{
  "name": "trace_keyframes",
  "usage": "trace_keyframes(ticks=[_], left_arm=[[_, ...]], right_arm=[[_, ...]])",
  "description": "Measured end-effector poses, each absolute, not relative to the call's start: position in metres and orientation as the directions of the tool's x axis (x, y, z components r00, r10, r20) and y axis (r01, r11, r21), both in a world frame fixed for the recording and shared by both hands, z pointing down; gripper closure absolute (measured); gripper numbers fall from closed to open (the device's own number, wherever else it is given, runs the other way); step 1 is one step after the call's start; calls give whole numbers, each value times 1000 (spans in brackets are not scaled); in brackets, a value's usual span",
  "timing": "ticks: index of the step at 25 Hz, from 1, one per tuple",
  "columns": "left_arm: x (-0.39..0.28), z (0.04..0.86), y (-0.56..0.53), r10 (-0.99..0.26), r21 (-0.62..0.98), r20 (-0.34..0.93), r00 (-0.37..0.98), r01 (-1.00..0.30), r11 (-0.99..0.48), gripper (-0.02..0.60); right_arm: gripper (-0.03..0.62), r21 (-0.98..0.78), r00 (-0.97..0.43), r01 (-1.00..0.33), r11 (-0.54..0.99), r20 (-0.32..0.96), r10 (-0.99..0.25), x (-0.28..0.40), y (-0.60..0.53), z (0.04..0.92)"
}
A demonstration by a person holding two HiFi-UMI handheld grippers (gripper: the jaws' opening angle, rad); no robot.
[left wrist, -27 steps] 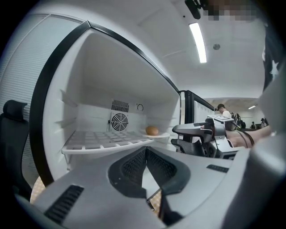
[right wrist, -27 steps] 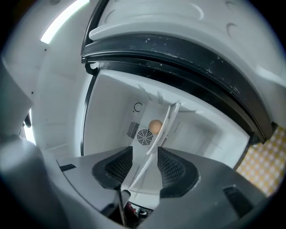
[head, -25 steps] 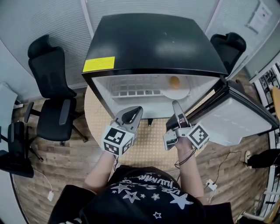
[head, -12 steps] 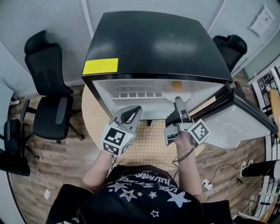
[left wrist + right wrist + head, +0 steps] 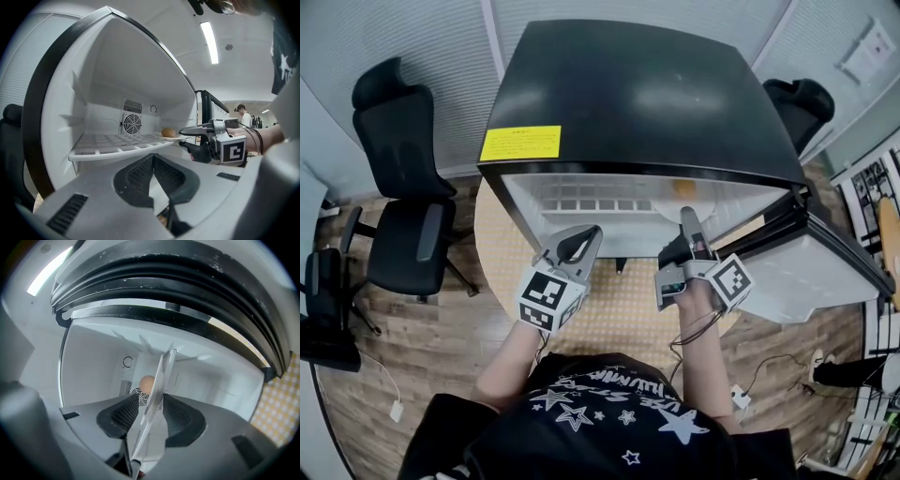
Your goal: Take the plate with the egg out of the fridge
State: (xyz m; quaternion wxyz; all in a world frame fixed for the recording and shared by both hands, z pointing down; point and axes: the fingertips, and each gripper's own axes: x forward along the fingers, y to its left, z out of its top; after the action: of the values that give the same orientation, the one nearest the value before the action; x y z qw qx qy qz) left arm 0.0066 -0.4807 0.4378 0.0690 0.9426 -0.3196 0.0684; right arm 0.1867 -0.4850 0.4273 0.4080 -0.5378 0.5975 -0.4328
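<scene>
Black-topped fridge stands with its door swung open to the person's right; yellow sticker on front edge of top. White interior, one slotted shelf, round fan grille on back wall.

Plate: white, lying at right end of shelf, inside the fridge. Egg sits on it, brown, upright position not readable.

Right gripper: reached into the opening, turned on its side so one jaw is above the plate rim and the other below. Jaws closing, rim between them. Left gripper view shows them apart, with clear room on either side of the rim. Firm pad contact not confirmed.

Left gripper: held just outside the fridge front, to the left of the right gripper. Pads together at the tips, nothing between them.

Black office chair on wooden floor, left of the fridge
</scene>
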Motion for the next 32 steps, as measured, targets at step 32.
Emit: trace_keyframes(ticks=[32], left_arm=[[5,439,-474,-604,83,172,778,-622,-778,572]], right_arm=[[537,-993,-78,-110,50,-41,-996,186,-473,424]])
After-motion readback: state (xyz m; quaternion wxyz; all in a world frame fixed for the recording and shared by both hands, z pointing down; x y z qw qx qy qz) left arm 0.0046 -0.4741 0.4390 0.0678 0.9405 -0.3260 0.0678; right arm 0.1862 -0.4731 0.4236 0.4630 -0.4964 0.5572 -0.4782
